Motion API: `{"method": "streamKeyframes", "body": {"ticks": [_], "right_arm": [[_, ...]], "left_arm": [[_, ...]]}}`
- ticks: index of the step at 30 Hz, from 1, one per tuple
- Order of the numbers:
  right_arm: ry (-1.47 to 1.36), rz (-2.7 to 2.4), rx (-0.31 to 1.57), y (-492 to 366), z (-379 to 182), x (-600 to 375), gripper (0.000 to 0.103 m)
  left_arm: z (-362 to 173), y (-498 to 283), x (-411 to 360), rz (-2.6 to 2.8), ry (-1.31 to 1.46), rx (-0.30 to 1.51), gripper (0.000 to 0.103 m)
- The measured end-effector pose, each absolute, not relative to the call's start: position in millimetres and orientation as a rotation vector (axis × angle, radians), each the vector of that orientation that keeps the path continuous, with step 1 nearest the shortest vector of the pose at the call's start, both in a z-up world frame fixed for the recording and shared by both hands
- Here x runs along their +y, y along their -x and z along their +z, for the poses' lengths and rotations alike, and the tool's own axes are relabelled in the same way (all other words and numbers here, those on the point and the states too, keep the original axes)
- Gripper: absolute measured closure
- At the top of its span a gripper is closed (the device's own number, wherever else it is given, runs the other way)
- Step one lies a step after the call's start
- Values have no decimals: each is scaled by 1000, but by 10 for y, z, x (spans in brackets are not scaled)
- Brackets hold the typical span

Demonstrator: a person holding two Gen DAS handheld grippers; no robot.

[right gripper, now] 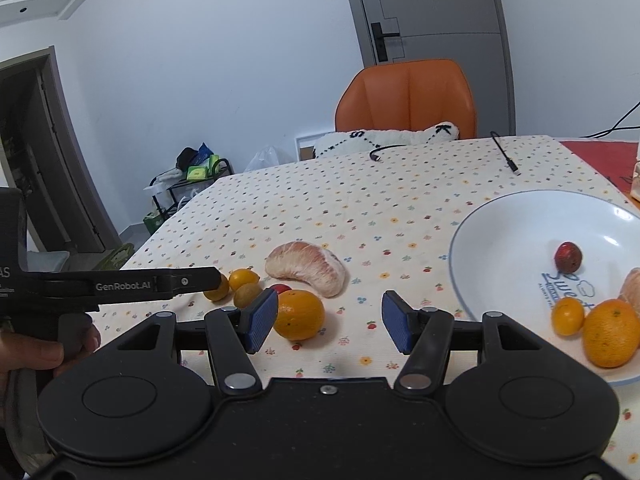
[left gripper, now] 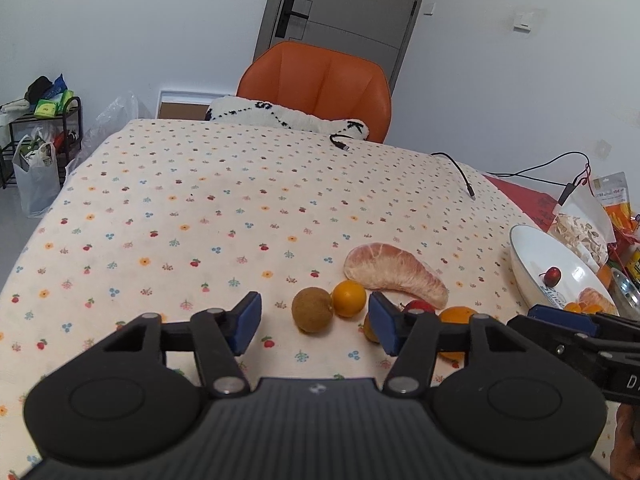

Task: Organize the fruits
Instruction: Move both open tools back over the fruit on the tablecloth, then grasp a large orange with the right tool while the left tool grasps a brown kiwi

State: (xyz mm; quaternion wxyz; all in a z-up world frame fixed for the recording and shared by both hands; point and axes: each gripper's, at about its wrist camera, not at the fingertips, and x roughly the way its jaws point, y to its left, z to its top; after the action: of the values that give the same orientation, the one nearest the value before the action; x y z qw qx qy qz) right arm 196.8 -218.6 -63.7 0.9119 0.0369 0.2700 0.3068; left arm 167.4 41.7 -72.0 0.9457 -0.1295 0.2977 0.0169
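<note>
Nearest the lens in the left wrist view, the left gripper, black with blue ribbed pads, fills the lower frame; its jaws stand partly apart over the flower-dotted cream tablecloth and hold nothing. Just beyond the gap between its fingertips lies a round brownish-green fruit, touching a small orange citrus to its right. Right of centre, a peeled pink pomelo segment curves behind them. A red fruit and a larger orange peek out behind the right finger. At the right edge sits the white ceramic plate, holding a small dark-red fruit.

In the right wrist view, the right gripper occupies the lower frame, jaws likewise partly apart and empty. The larger orange sits just beside its left pad. The plate lies at the right, holding the dark-red fruit, a small yellow-orange citrus and a bigger orange. A hand grips the left tool at the left edge.
</note>
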Motion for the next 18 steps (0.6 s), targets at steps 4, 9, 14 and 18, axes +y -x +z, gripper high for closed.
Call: {"method": "streamKeyframes", "body": {"ticks": [4, 9, 14, 18], "right_arm": [[-73, 644, 572, -1999, -676, -2108, 45], [-67, 655, 596, -2052, -744, -2009, 45], [-66, 667, 610, -2090, -782, -1933, 45], [-59, 678, 623, -2108, -815, -1876, 49]], "left_arm": [[-773, -1709, 432, 33, 275, 615, 54], [-832, -1723, 441, 28, 270, 612, 62], [-846, -1733, 469, 23, 275, 612, 75], [-846, -1723, 457, 19, 270, 611, 81]]}}
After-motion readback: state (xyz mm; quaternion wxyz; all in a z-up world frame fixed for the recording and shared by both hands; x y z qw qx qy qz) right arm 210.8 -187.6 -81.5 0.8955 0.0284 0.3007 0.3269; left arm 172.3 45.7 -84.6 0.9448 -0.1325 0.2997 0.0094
